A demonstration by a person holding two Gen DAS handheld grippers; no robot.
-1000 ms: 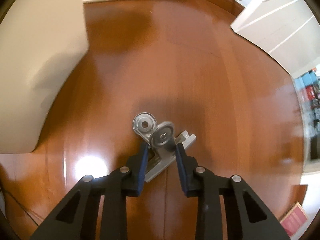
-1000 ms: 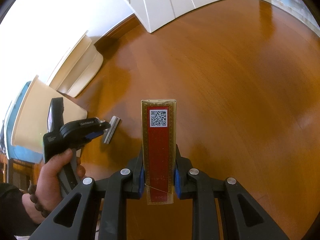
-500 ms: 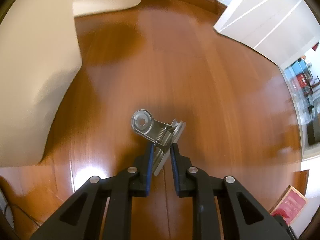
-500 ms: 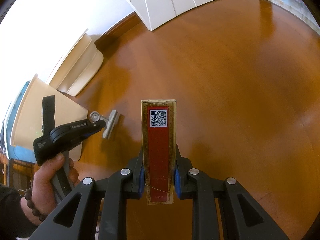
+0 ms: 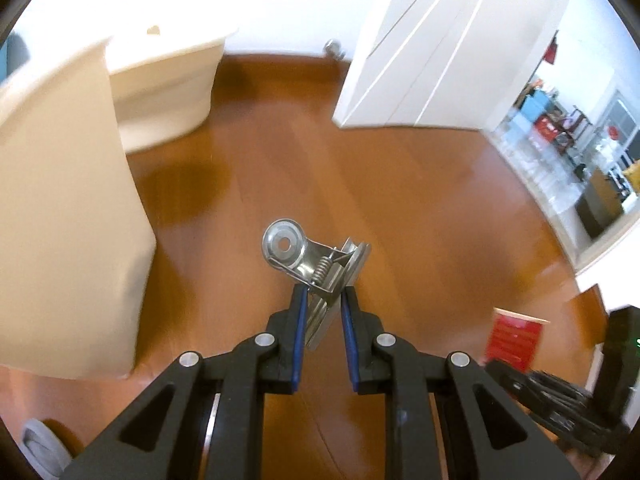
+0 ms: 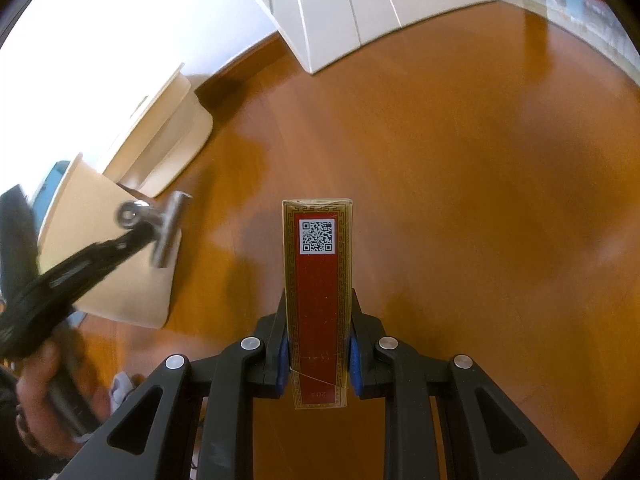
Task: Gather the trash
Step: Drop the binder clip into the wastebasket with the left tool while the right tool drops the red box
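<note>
The left tongs (image 5: 323,300) are clamped on a metal spring clip (image 5: 316,258), held off the wooden floor (image 5: 420,208) at centre frame, with a cream bin (image 5: 68,216) at the left. The right tongs (image 6: 318,344) are clamped on a red and gold box (image 6: 318,292), upright at centre frame above the same floor.

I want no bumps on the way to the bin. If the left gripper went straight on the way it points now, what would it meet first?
Probably the bare wooden floor. The left gripper, shut on a metal clip, points past the tall beige bin on its left; farther on stands a white door. Depth is unclear.
</note>
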